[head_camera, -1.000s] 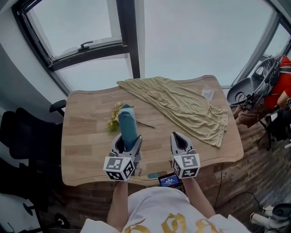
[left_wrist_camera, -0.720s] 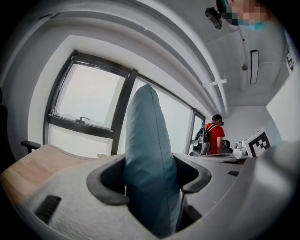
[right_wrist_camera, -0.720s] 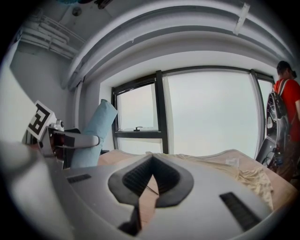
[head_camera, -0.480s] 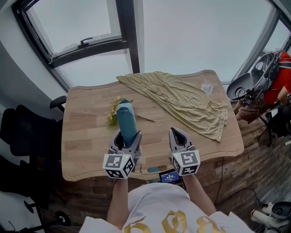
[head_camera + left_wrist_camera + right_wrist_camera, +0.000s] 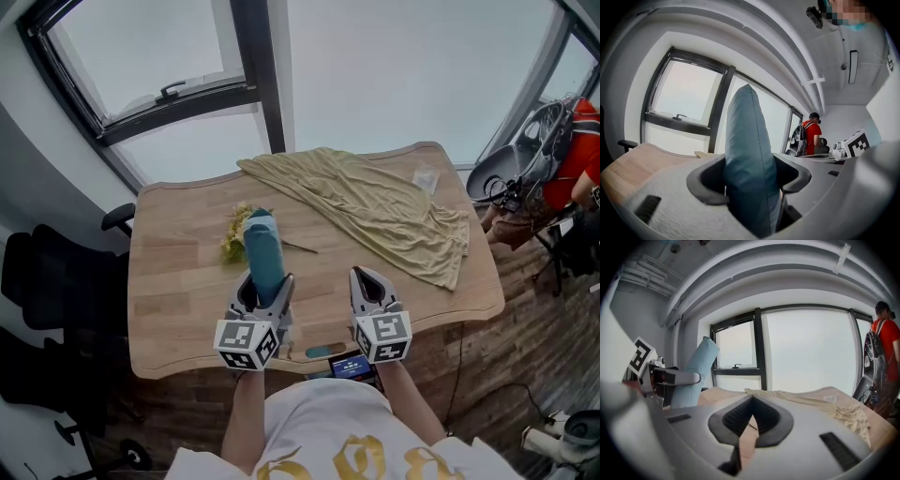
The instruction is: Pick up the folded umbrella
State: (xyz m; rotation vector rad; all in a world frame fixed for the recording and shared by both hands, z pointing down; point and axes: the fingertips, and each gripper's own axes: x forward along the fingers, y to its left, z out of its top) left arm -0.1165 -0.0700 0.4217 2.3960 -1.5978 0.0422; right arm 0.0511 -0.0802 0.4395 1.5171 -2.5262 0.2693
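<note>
Little has changed over the past second: our left gripper point(image 5: 752, 176) stays clamped on the folded umbrella point(image 5: 747, 154), both jaws pressed into its lower part, with only a slight drift of the hand. We judge the pick-up essentially made, the hold steady and nothing slipping. The umbrella rises upright out of the jaws, tilted a little away from us: a plump teal fabric sleeve with one seam down its length and a rounded top. To the right of those jaws, our right gripper point(image 5: 751, 401) hangs idle, its tips together and nothing between them. Below and beyond both lies the wooden table point(image 5: 178, 281); past the umbrella's top sit yellow flowers point(image 5: 234, 242), then a rumpled olive cloth point(image 5: 384, 211), and the window point(image 5: 394, 75) farthest off
</note>
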